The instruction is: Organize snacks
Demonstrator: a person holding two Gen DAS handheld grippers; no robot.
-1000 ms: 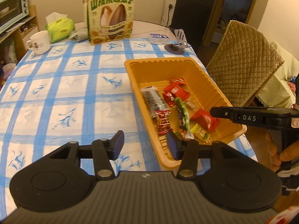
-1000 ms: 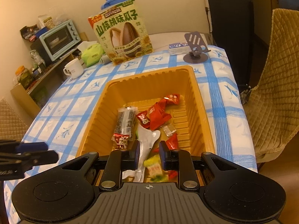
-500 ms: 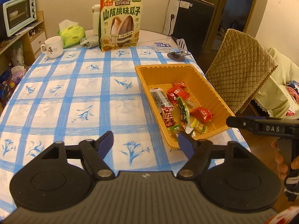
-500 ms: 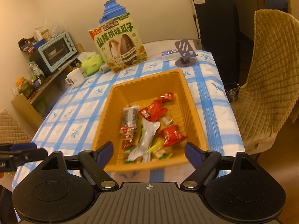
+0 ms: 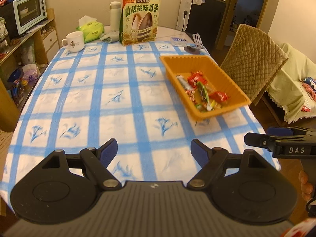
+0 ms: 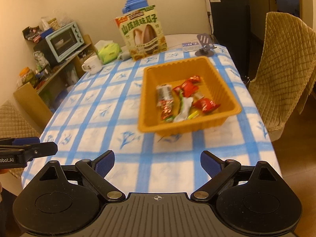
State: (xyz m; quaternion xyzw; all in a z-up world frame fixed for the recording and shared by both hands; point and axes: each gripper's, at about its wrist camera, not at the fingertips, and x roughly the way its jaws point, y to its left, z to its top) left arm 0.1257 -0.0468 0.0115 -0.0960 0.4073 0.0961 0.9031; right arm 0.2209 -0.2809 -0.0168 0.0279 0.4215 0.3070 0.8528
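Note:
An orange tray [image 5: 233,79] [image 6: 150,102] sits on the right side of the blue-checked table. It holds several wrapped snacks [image 5: 203,90] [image 6: 183,98], red, green, silver and yellow. My left gripper [image 5: 154,150] is open and empty over the near edge of the table, well short of the tray. My right gripper [image 6: 157,162] is open and empty, also back from the tray's near wall. Each gripper shows at the edge of the other's view.
A large sunflower-seed bag [image 5: 140,19] [image 6: 142,33] stands at the far end, with a white mug [image 5: 74,41], a green tissue pack [image 5: 90,29] and a phone stand [image 5: 194,44]. A quilted chair [image 5: 254,59] stands right of the table; a shelf with a toaster oven [image 5: 29,11] is left.
Both grippers have pulled back from the tray toward the near table edge. The right gripper, nearly shut over the snacks a second ago, has opened wide; the left has opened wider too.

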